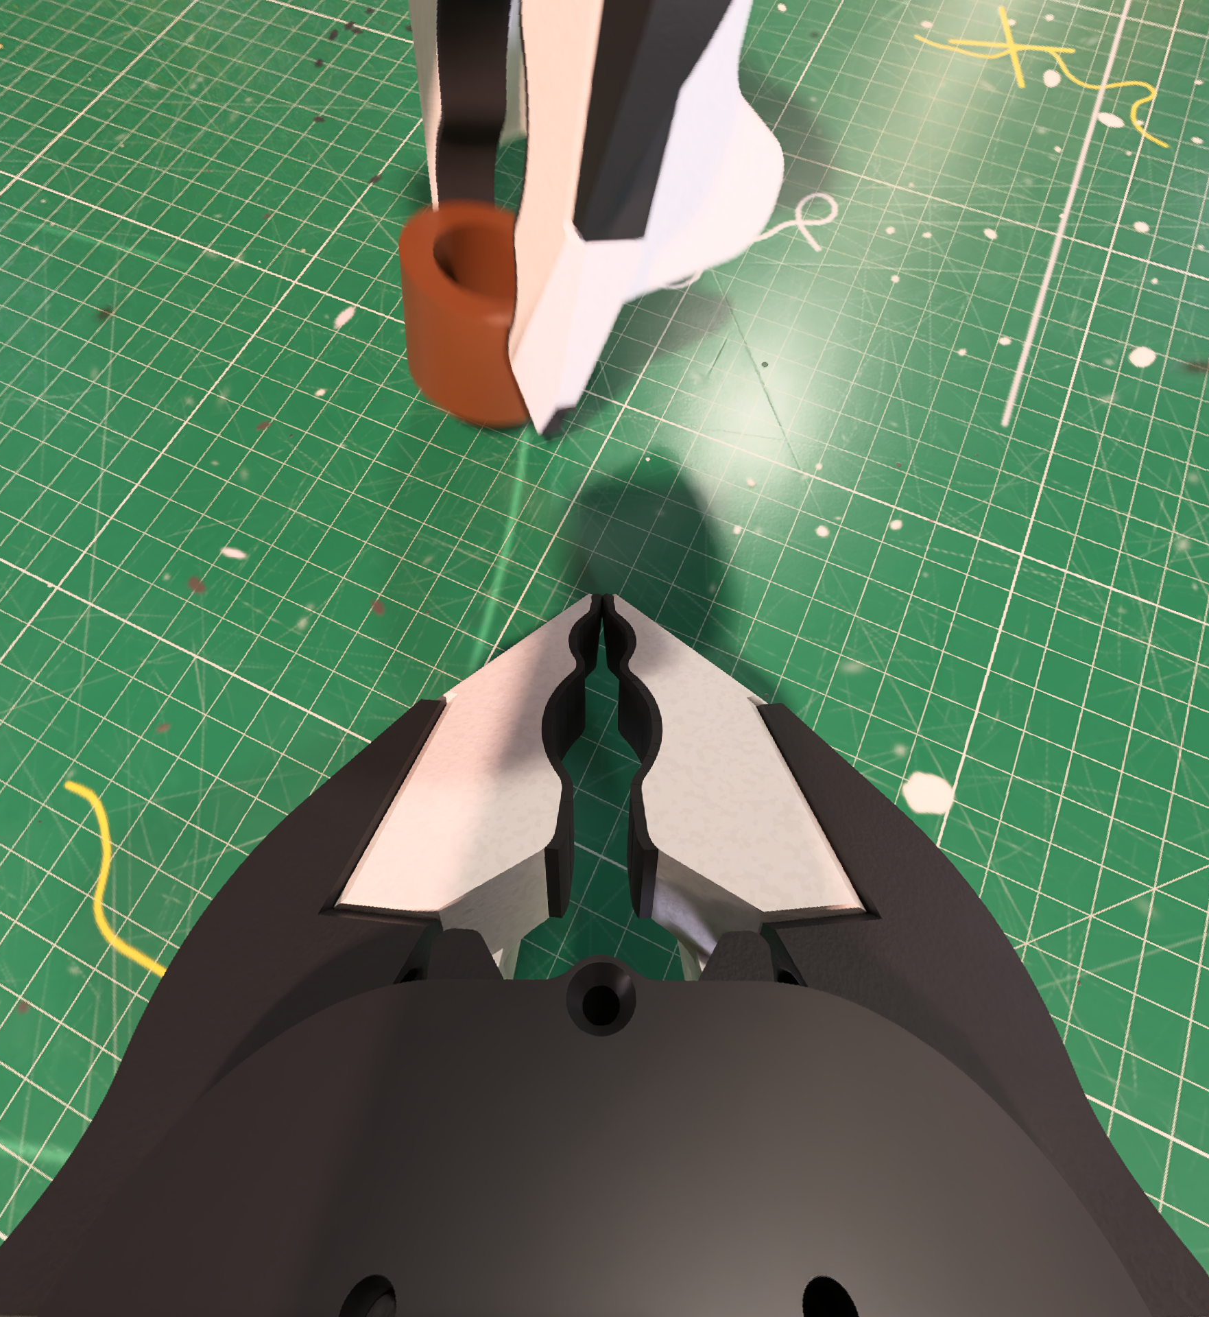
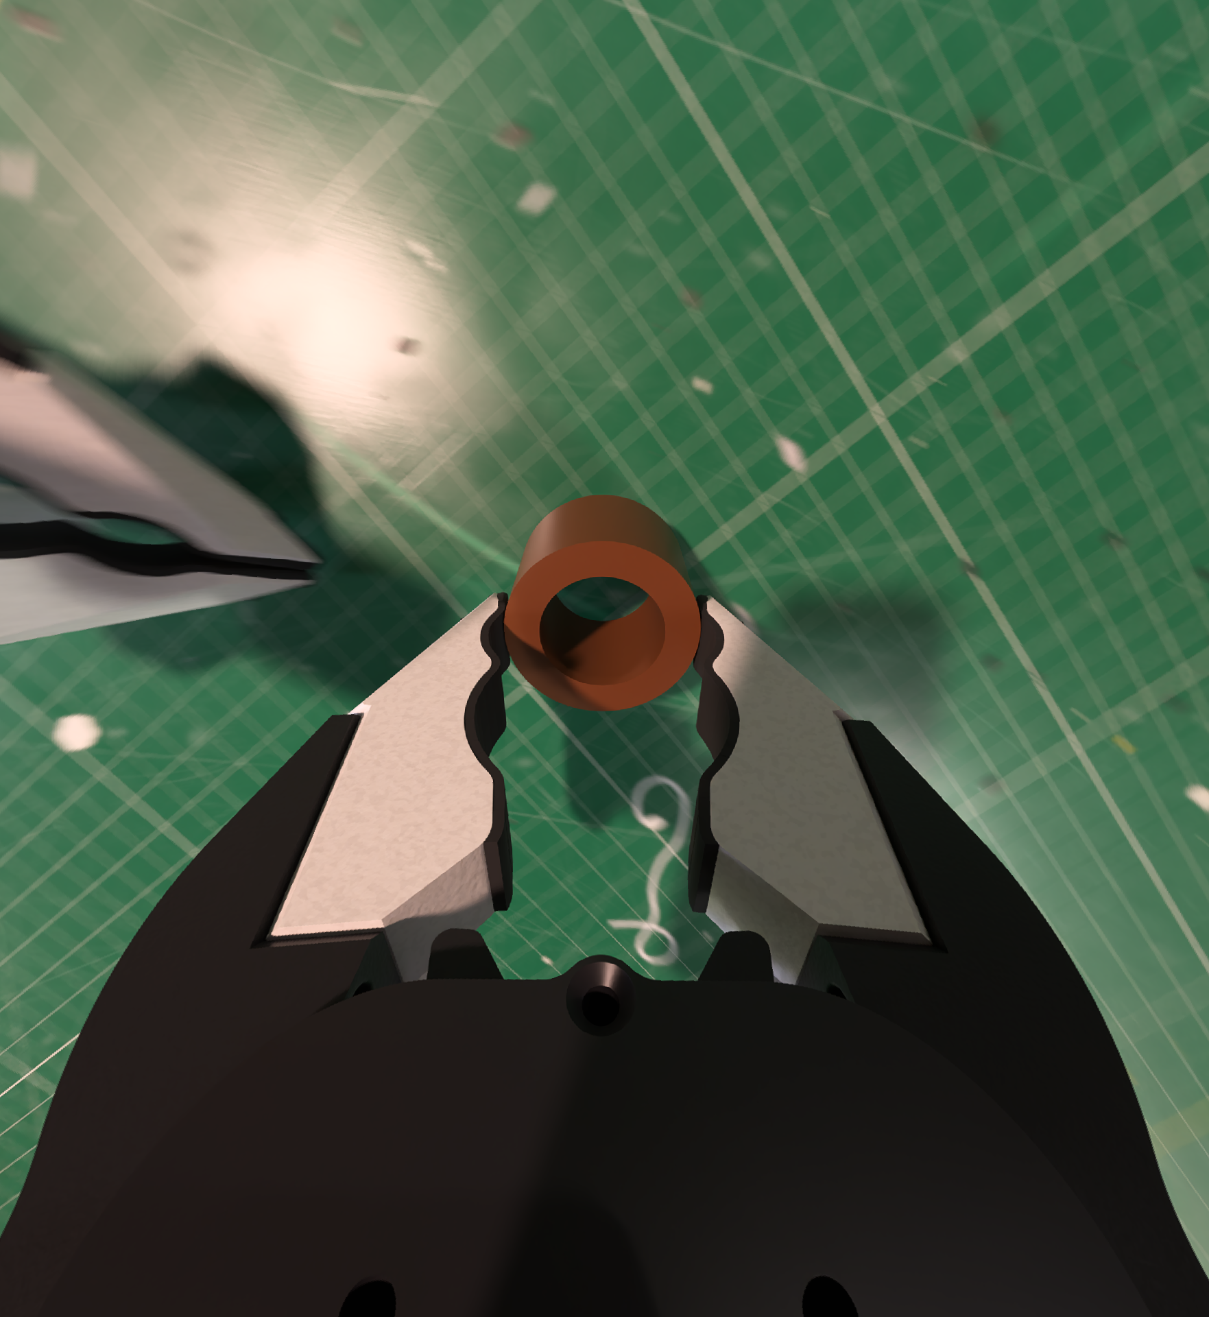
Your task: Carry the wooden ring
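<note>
Spreading underneath everything, a green cutting mat (image 1: 159,427), gridded, scratched and paint-flecked. Hovering over it with fingertips pressed together and gripping nothing, the left gripper (image 1: 601,598). Pinching the wooden ring (image 2: 601,606) by its outer wall between the fingertips, clear of the mat, the right gripper (image 2: 601,609). Running the ring's bore and long axis back toward the right wrist camera, open end facing it.

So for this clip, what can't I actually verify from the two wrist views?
- Left wrist view: the right gripper covers one side of the short brown wooden ring; its far contact is hidden.
- Right wrist view: the left gripper is blurred and cut off by the left edge.
- Either view: how high the ring is above the green cutting mat.
</note>
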`<state>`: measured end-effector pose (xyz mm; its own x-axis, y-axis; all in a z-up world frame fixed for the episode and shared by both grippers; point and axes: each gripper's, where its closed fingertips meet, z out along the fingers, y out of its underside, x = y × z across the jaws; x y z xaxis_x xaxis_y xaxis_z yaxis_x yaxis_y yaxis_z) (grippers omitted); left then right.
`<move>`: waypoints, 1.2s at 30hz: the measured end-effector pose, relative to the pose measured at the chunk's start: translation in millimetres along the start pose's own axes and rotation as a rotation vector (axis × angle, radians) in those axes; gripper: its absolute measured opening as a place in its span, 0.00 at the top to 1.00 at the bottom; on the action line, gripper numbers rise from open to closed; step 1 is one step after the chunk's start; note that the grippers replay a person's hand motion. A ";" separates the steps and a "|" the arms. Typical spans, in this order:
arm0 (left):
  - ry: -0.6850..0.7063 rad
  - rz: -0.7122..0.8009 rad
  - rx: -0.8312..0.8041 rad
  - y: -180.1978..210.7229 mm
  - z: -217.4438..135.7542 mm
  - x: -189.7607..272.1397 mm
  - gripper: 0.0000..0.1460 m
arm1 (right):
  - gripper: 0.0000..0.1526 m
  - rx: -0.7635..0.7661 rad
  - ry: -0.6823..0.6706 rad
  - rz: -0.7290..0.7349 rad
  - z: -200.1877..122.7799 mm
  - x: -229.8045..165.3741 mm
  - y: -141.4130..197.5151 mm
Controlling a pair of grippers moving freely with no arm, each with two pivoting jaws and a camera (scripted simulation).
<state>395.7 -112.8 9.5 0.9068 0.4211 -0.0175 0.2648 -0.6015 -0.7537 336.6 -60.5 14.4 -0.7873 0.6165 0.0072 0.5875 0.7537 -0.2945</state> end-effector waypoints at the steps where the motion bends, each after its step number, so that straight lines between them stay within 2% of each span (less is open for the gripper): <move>1: 0.001 -0.001 0.000 0.0 0.1 0.0 1.00 | 0.66 -0.039 0.085 0.019 -2.3 14.8 4.8; 2: 0.001 -0.002 0.000 0.0 0.1 0.0 1.00 | 0.66 -0.064 0.183 0.056 -5.1 29.3 8.0; 3: 0.001 -0.002 0.000 0.0 0.1 0.0 1.00 | 0.66 -0.076 0.213 0.071 -5.2 32.0 8.4; 5: 0.000 -0.001 -0.001 0.1 0.1 -0.1 1.00 | 0.66 -0.031 0.017 0.013 0.4 2.0 -0.4; 6: -0.002 -0.001 -0.001 0.0 0.2 -0.3 1.00 | 0.66 -0.026 0.007 -0.033 1.5 -0.8 -2.3; 8: -0.003 -0.003 -0.001 0.0 0.3 -0.5 1.00 | 0.66 -0.058 0.144 0.056 -0.1 22.0 -2.7; 9: -0.003 -0.003 -0.001 0.1 0.3 -0.6 1.00 | 0.66 -0.062 0.162 0.094 0.4 26.1 -4.5; 11: -0.006 0.000 -0.001 0.2 0.1 -0.5 1.00 | 0.66 -0.024 0.027 0.034 4.9 6.7 -13.6; 12: -0.007 0.000 -0.001 0.2 0.1 -0.5 1.00 | 0.66 -0.025 0.020 0.006 5.8 4.7 -15.0; 14: -0.005 -0.002 -0.001 0.1 0.2 -0.5 1.00 | 0.66 -0.054 0.128 0.107 4.7 21.2 -15.8; 15: -0.005 -0.003 -0.001 0.2 0.1 -0.4 1.00 | 0.66 -0.059 0.134 0.122 5.7 19.0 -18.0; 17: -0.004 -0.002 -0.001 0.3 0.1 -0.3 1.00 | 0.66 -0.037 -0.028 0.022 8.3 -9.9 -25.4; 18: -0.004 -0.002 -0.001 0.2 0.1 -0.3 1.00 | 0.66 -0.049 -0.024 0.003 8.5 -9.7 -24.5; 20: -0.001 -0.005 -0.001 0.2 0.1 -0.3 1.00 | 0.66 -0.098 0.111 0.118 6.6 11.8 -20.7; 21: -0.001 -0.005 -0.001 0.3 0.0 -0.3 1.00 | 0.66 -0.097 0.106 0.131 7.1 10.3 -21.4; 23: -0.002 -0.003 -0.001 0.4 -0.1 -0.2 1.00 | 0.66 -0.077 -0.034 0.034 7.8 -16.2 -23.9; 24: -0.002 -0.003 -0.001 0.3 -0.1 -0.1 1.00 | 0.66 -0.084 -0.057 0.013 7.2 -21.4 -22.2; 27: -0.001 -0.004 -0.001 0.4 -0.1 -0.1 1.00 | 0.66 -0.141 0.123 0.095 4.1 2.6 -12.5; 29: -0.004 -0.001 -0.001 0.4 -0.1 -0.1 1.00 | 0.66 -0.111 0.014 0.006 5.3 -19.0 -13.4; 30: -0.004 -0.001 -0.001 0.4 -0.1 -0.1 1.00 | 0.66 -0.110 0.007 -0.037 5.1 -23.6 -11.9; 33: -0.002 -0.004 -0.001 0.4 -0.1 -0.2 1.00 | 0.66 -0.140 0.163 0.081 1.3 5.2 -7.3; 34: -0.005 -0.001 -0.001 0.4 -0.2 -0.1 1.00 | 0.66 -0.148 0.197 0.076 0.9 10.2 -7.7; 36: -0.008 0.003 -0.001 0.4 -0.1 0.0 1.00 | 0.66 -0.129 0.158 0.006 4.0 2.5 -17.4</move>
<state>395.9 -113.2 9.3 0.9049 0.4248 -0.0253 0.2623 -0.6035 -0.7530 323.6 -72.9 15.8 -0.7507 0.6413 0.1587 0.6190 0.7667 -0.1701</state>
